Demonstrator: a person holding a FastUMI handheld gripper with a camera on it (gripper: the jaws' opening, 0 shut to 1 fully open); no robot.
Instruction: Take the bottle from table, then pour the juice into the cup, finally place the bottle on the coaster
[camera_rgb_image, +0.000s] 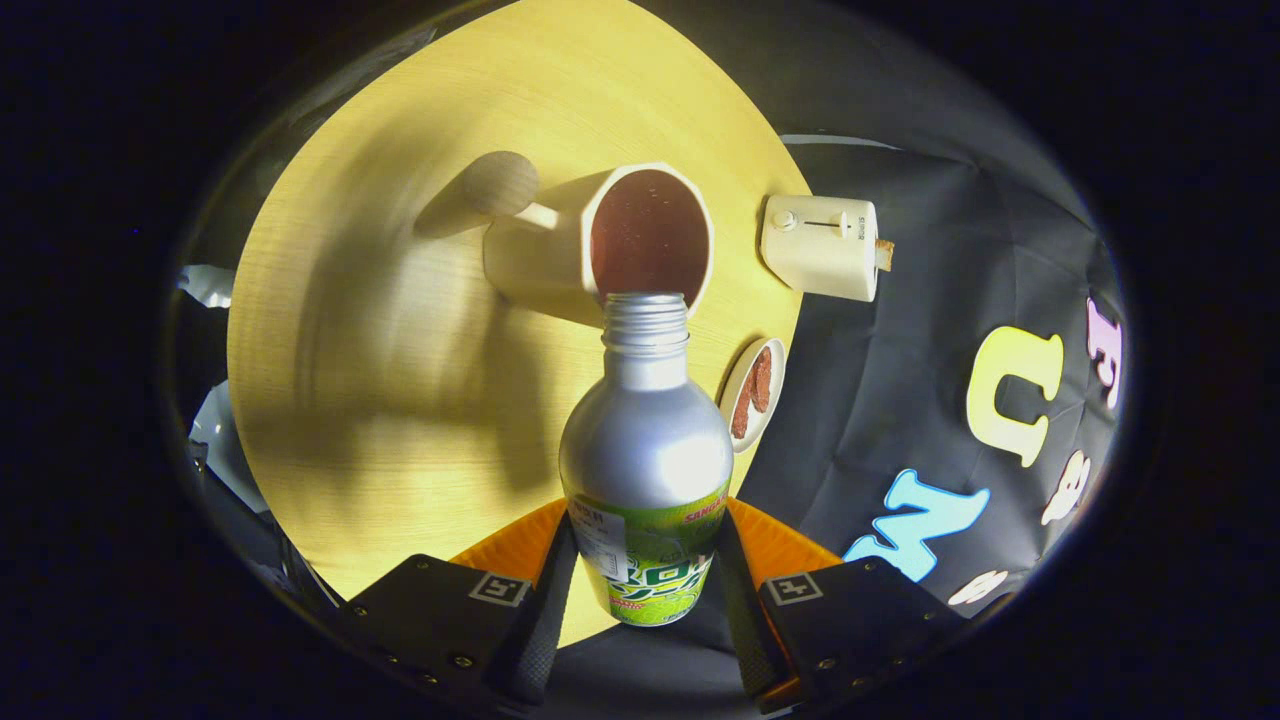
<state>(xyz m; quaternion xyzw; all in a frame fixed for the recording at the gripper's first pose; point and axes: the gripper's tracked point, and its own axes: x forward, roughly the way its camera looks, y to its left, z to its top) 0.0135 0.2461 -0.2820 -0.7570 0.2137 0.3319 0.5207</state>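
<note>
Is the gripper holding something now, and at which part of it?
Yes. The gripper holds the bottle by its lower, labelled body, one finger on each side; its open neck points at the cup.

Pale wooden table (400, 300) against black cloth wall (900, 400)

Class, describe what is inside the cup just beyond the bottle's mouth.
The cup holds dark reddish liquid. The bottle, clamped between the gripper fingers, hides its near rim; its bottom cannot be seen.

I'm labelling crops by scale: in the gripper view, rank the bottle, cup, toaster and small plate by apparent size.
1. Silver aluminium bottle with green label, gripped by the tool; its nearness to the camera enlarges it.
2. Cream ceramic cup beyond its mouth.
3. Cream toaster.
4. Small white plate, seen edge-on.
</note>
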